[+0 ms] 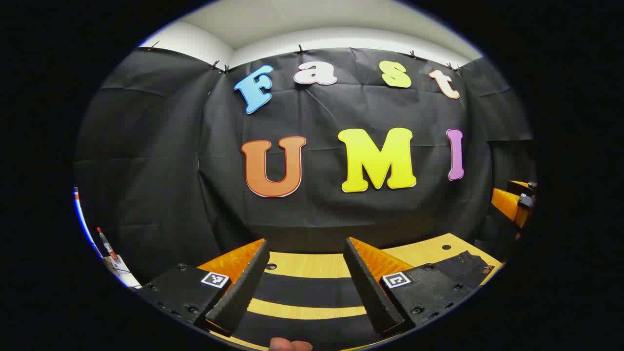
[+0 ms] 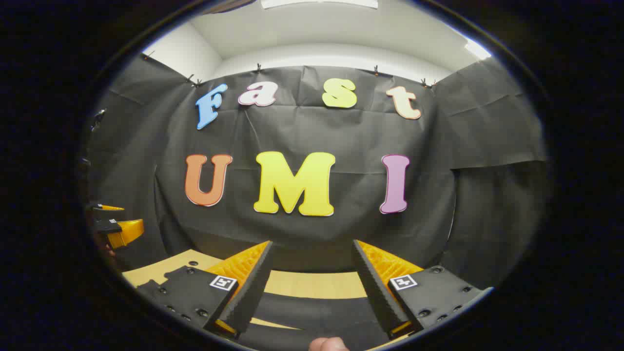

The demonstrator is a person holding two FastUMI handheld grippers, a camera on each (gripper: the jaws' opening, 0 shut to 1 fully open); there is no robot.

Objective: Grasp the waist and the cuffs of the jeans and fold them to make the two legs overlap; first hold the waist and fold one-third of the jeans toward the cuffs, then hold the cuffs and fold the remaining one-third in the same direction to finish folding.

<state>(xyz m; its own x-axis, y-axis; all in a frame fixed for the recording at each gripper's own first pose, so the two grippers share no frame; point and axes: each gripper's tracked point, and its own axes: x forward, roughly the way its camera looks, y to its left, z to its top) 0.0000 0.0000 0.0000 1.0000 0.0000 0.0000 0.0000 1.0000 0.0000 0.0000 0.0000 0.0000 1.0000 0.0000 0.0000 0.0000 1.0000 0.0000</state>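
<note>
Dark jeans (image 1: 312,292) are laid flat on the wooden table (image 1: 336,265), below both raised grippers. The left gripper (image 1: 306,285) and right gripper (image 2: 312,292) are spread wide, empty. Waist and cuffs should probably be gripped squarely, so legs overlap evenly.

No words or numbers can be read on the objects here. The only signs are small square black-and-white marker tags: two (image 1: 215,279) on the left gripper (image 1: 306,241), one beside each finger, and two (image 2: 223,282) placed the same way on the right gripper (image 2: 312,242).
</note>
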